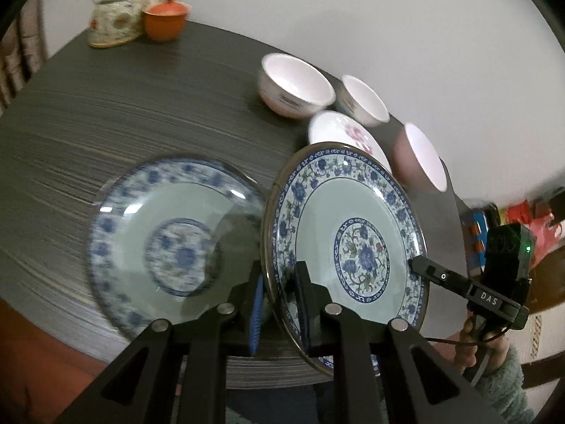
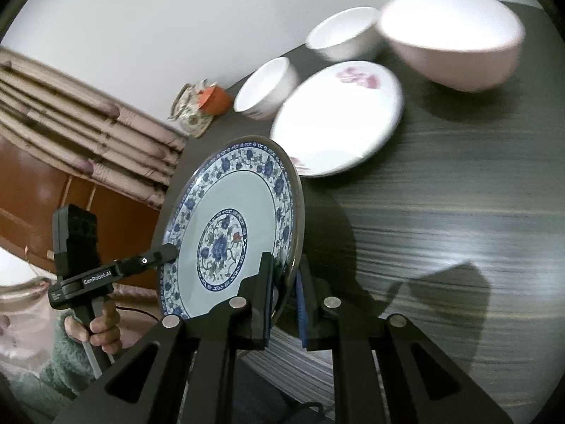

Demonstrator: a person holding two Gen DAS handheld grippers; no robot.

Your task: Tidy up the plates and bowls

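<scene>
A blue-and-white floral plate (image 1: 353,233) hangs tilted above the table, held by both grippers on opposite rims. My left gripper (image 1: 279,304) is shut on its near rim; in the right wrist view the left gripper (image 2: 166,252) shows at the plate's (image 2: 233,229) far edge. My right gripper (image 2: 282,293) is shut on its rim, and in the left wrist view the right gripper (image 1: 420,265) shows at the plate's right edge. A second matching plate (image 1: 169,240) lies flat on the table to the left. A white plate with pink flowers (image 2: 339,116) and three white bowls (image 2: 455,35) (image 2: 342,31) (image 2: 265,84) sit beyond.
The dark wood-grain table (image 1: 106,123) holds a floral teapot (image 1: 116,14) and an orange lidded cup (image 1: 166,17) at its far corner. A white wall stands behind. A chair or bench with a striped cushion (image 2: 88,106) is beside the table.
</scene>
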